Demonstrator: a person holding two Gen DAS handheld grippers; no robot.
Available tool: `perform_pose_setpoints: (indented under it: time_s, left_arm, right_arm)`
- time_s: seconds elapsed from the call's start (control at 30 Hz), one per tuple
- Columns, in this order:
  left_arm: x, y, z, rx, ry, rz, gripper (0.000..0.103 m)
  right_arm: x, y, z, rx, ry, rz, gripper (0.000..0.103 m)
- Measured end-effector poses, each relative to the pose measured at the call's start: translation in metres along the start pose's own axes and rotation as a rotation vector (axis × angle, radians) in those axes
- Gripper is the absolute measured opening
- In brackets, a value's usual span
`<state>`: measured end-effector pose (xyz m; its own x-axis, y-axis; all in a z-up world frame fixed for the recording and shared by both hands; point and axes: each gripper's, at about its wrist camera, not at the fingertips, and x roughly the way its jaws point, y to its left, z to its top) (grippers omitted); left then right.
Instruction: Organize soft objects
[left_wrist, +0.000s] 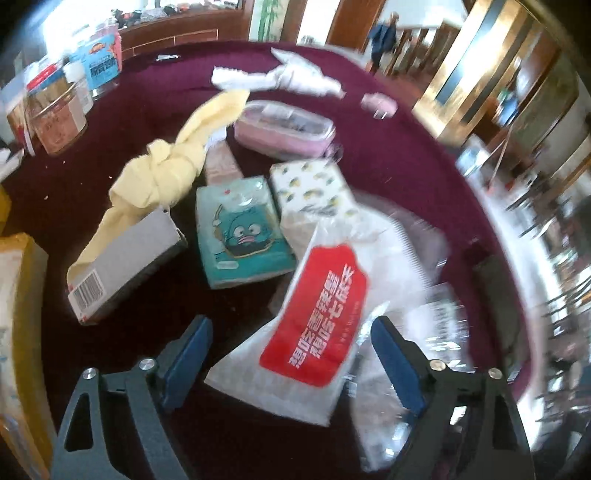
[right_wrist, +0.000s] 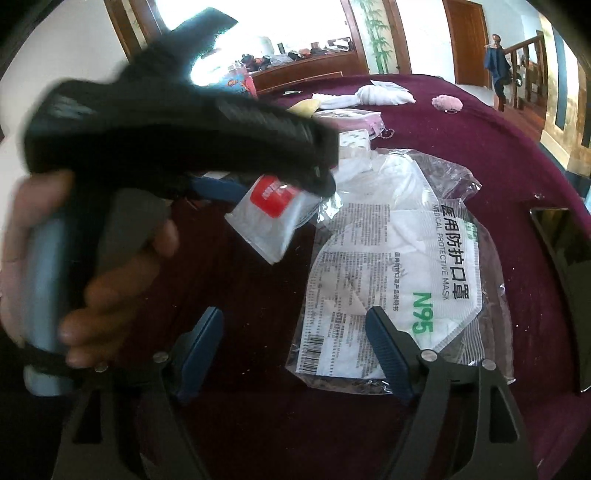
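Left claw (left_wrist: 291, 360): jaws stand apart, blue pads touching nothing; the wet-wipe packet (left_wrist: 314, 314) lies between them on the bench (left_wrist: 388, 155), its near end under the gap.
Right claw (right_wrist: 295, 350): jaws wide apart, holding nothing; the mask bag (right_wrist: 399, 266) lies just beyond, its near edge by the right pad.
Hand (right_wrist: 92, 258): grips the left claw's handle at the left of the right wrist view.
Wet-wipe packet: white with a red label in white Chinese characters, too blurred to read.
Mask bag: clear plastic, printed "MEDICAL PROTECTIVE MASK" and green "N95", with a barcode.
Tissue pack (left_wrist: 240, 236): teal, cartoon face, beyond the packet.
Yellow cloth (left_wrist: 162, 166): knotted, far left.
White cloth (left_wrist: 280, 77): knotted, farthest away.
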<state>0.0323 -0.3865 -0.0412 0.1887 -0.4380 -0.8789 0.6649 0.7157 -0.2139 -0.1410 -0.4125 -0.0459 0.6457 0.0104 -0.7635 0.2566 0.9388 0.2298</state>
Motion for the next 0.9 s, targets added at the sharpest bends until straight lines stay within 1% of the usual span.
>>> perform_pose_setpoints:
  time_s: [0.03, 0.07, 0.1, 0.17, 0.2, 0.27, 0.33, 0.4, 0.43, 0.5, 0.57, 0.63, 0.67, 0.77, 0.8, 0.83, 0.9]
  left_arm:
    - [0.006, -0.001, 0.002, 0.012, 0.018, 0.028, 0.061]
    - [0.011, 0.000, 0.004, 0.021, 0.028, 0.041, 0.051]
    - [0.016, 0.003, 0.004, 0.025, 0.039, 0.047, 0.048]
    - [0.016, 0.015, -0.001, -0.021, 0.057, 0.020, 0.045]
    - [0.006, 0.024, -0.006, -0.063, 0.033, -0.024, 0.045]
    - [-0.017, 0.031, -0.021, -0.084, -0.009, -0.080, 0.045]
    - [-0.041, 0.039, -0.037, -0.097, -0.056, -0.110, 0.045]
    - [-0.065, 0.050, -0.054, -0.135, -0.090, -0.133, 0.045]
    - [-0.078, 0.060, -0.066, -0.165, -0.108, -0.169, 0.045]
    - [-0.094, 0.076, -0.083, -0.222, -0.132, -0.205, 0.045]
    - [-0.104, 0.090, -0.096, -0.276, -0.151, -0.224, 0.045]
    - [-0.111, 0.105, -0.110, -0.329, -0.156, -0.236, 0.045]
    - [-0.113, 0.109, -0.114, -0.341, -0.160, -0.238, 0.045]
    - [-0.122, 0.119, -0.123, -0.356, -0.175, -0.239, 0.045]
    - [-0.124, 0.121, -0.125, -0.366, -0.184, -0.244, 0.045]
    - [-0.128, 0.123, -0.127, -0.368, -0.192, -0.250, 0.045]
    - [-0.132, 0.126, -0.129, -0.374, -0.208, -0.246, 0.045]
  right_arm:
    - [-0.003, 0.000, 0.001, -0.003, -0.004, 0.002, 0.079]
    - [-0.008, -0.002, 0.005, -0.007, -0.020, -0.006, 0.079]
    - [-0.015, -0.004, 0.007, -0.009, -0.043, -0.020, 0.079]
    - [-0.027, -0.009, 0.013, -0.007, -0.074, -0.050, 0.079]
    - [-0.030, -0.013, 0.016, -0.001, -0.081, -0.072, 0.082]
    - [-0.029, -0.023, 0.025, 0.027, -0.087, -0.138, 0.084]
    - [-0.023, -0.034, 0.032, 0.075, -0.072, -0.207, 0.084]
    - [-0.007, -0.044, 0.038, 0.116, -0.042, -0.239, 0.087]
    - [0.004, -0.047, 0.041, 0.129, -0.007, -0.239, 0.087]
    - [0.018, -0.044, 0.039, 0.133, 0.042, -0.217, 0.088]
    - [0.023, -0.033, 0.036, 0.108, 0.047, -0.223, 0.093]
    - [0.029, -0.018, 0.035, 0.083, 0.066, -0.188, 0.097]
    - [0.033, -0.008, 0.034, 0.049, 0.079, -0.196, 0.098]
    - [0.049, 0.015, 0.028, -0.074, 0.102, -0.322, 0.101]
    - [0.049, 0.016, 0.027, -0.079, 0.100, -0.331, 0.101]
    - [0.048, 0.014, 0.028, -0.059, 0.108, -0.319, 0.101]
    - [0.036, 0.006, 0.032, -0.016, 0.096, -0.261, 0.099]
